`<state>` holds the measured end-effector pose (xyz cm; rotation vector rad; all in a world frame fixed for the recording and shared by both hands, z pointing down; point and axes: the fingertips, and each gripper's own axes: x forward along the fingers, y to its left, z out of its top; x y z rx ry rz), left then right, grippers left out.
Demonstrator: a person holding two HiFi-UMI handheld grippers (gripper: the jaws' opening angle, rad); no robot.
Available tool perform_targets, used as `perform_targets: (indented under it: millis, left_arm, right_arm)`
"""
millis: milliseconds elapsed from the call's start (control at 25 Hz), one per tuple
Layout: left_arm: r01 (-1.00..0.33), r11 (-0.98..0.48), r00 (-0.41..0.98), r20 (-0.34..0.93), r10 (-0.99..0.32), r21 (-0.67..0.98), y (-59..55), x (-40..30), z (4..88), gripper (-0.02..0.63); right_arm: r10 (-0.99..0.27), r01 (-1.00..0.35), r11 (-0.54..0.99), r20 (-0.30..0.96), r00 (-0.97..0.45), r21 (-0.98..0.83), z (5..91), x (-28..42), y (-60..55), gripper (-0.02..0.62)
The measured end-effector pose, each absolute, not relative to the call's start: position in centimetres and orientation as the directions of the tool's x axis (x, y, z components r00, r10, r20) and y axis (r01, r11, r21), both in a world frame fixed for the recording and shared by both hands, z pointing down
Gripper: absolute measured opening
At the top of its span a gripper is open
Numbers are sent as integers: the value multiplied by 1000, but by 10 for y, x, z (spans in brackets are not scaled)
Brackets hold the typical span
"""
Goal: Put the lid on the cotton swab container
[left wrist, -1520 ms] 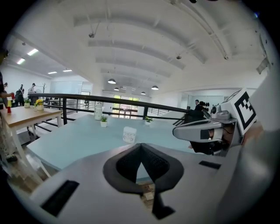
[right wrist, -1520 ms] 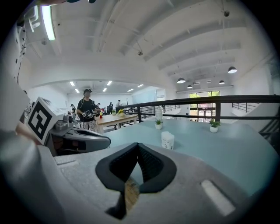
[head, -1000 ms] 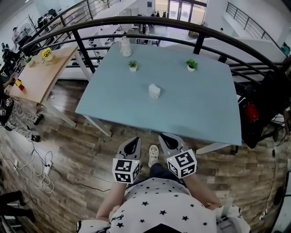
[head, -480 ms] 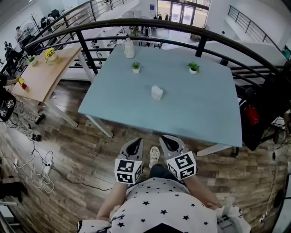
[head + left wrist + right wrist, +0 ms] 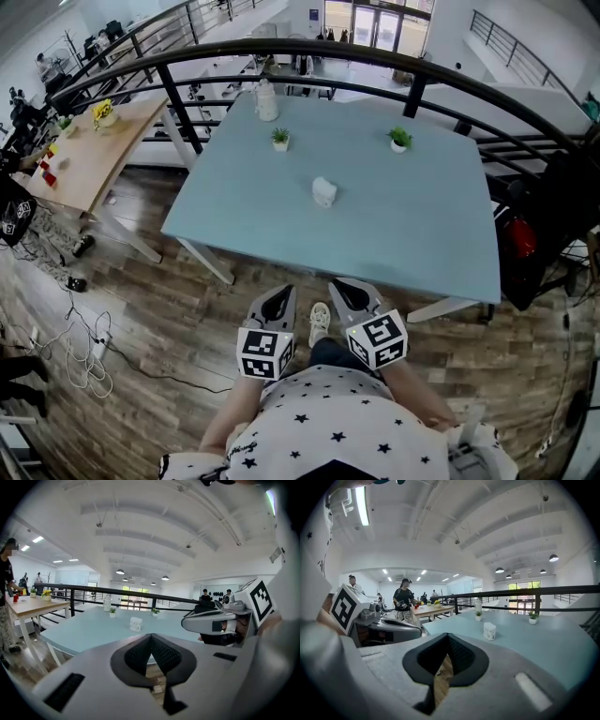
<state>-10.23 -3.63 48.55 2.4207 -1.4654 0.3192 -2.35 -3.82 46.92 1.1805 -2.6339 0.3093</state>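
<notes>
A small white cotton swab container (image 5: 323,191) stands near the middle of the light blue table (image 5: 422,234); it also shows as the container (image 5: 136,624) in the left gripper view and the container (image 5: 489,631) in the right gripper view. Whether its lid is on it I cannot tell at this distance. My left gripper (image 5: 280,298) and right gripper (image 5: 340,287) are held side by side close to the person's body, short of the table's near edge. Both are shut with nothing between the jaws: left gripper (image 5: 151,639), right gripper (image 5: 448,639).
Two tiny potted plants (image 5: 280,139) (image 5: 399,138) and a white bottle (image 5: 267,100) stand at the table's far side. A black railing (image 5: 309,47) curves behind it. A wooden table (image 5: 89,155) stands at the left, with cables (image 5: 80,347) on the wooden floor.
The view shifted slightly between one second ago and half a second ago, so the table sits a little lower and to the right. Both grippers have kept their place.
</notes>
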Motion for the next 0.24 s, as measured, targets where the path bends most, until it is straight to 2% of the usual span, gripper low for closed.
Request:
perform_targets:
  millis: [240]
  left_arm:
    - [-886, -441, 462, 337, -821, 141, -38, -104, 486, 3]
  right_arm:
    - [-698, -749, 653, 296, -652, -110, 469, -26, -42, 5]
